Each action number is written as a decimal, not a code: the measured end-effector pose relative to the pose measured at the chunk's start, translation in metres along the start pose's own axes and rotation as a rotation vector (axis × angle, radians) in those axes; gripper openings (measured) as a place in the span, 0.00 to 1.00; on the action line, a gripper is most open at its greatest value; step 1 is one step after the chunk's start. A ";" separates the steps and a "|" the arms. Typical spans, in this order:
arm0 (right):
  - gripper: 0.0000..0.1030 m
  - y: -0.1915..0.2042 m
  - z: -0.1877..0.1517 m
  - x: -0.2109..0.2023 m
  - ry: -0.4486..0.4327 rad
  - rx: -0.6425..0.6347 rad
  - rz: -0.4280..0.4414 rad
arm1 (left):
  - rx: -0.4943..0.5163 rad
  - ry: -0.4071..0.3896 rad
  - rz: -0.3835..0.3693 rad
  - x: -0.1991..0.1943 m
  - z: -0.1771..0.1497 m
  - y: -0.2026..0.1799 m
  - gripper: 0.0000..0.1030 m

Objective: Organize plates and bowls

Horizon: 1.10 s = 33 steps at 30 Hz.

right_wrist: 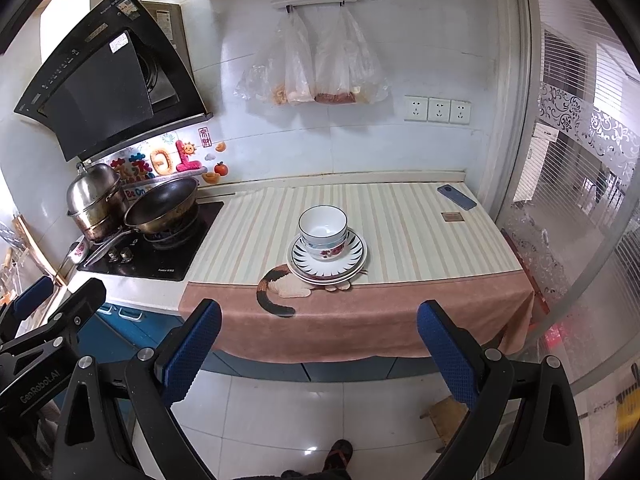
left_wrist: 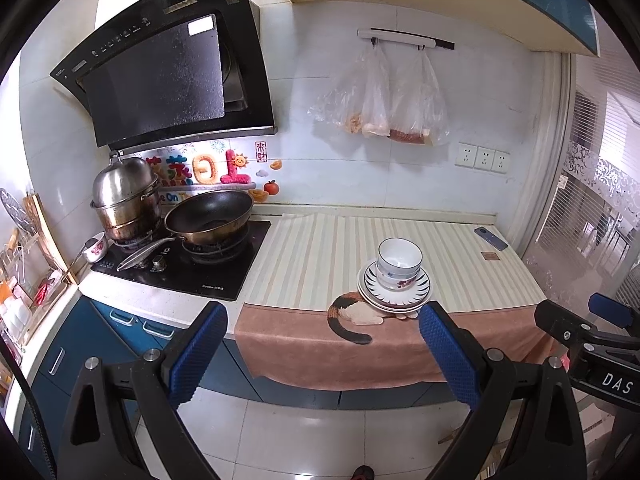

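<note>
Bowls [right_wrist: 323,232] were seen nested upright on a stack of plates [right_wrist: 327,258], set on the striped cloth [right_wrist: 420,236] of the table [left_wrist: 132,294], right of the stove [right_wrist: 152,248] and well apart from it. Left gripper [left_wrist: 322,354] and right gripper [right_wrist: 320,354] were held off the table's front edge, jaws spread wide, nothing pinched. A phone [right_wrist: 456,197] was noted behind-right of the plates.

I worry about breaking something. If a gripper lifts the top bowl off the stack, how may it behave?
The top bowl looks like glazed ceramic, so probably stiff, fragile and slippery against the pads. It sits nested in a flowered bowl, so that one might lift with it or rattle. The plates beneath overhang one another unevenly, so sideways pushing would likely shift the stack.
</note>
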State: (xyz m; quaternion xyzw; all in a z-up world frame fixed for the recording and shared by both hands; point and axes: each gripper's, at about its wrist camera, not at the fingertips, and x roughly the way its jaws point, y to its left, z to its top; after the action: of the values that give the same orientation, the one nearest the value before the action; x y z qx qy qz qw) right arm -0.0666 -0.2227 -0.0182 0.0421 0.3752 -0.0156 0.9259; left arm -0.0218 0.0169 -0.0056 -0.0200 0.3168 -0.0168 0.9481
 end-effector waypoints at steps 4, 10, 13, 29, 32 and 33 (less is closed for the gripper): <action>0.97 -0.001 0.001 0.000 -0.001 -0.002 -0.002 | -0.002 0.000 0.000 0.000 0.001 -0.001 0.96; 0.97 -0.001 0.001 0.000 -0.001 0.000 -0.001 | -0.003 0.002 0.000 -0.001 0.000 -0.002 0.96; 0.97 -0.001 0.001 0.000 -0.002 0.001 0.000 | -0.005 0.000 0.005 -0.004 -0.001 -0.004 0.96; 0.97 -0.004 0.000 -0.005 -0.002 0.006 -0.007 | -0.007 -0.004 0.002 -0.008 -0.003 -0.007 0.96; 0.97 -0.004 -0.001 -0.008 -0.004 0.009 -0.010 | -0.007 -0.005 0.005 -0.008 -0.003 -0.008 0.96; 0.97 -0.004 -0.001 -0.007 -0.003 0.008 -0.010 | -0.007 -0.005 0.004 -0.008 -0.003 -0.008 0.96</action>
State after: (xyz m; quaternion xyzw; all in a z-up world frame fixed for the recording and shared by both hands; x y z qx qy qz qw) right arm -0.0725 -0.2268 -0.0137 0.0439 0.3740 -0.0219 0.9261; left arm -0.0302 0.0094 -0.0030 -0.0228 0.3147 -0.0137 0.9488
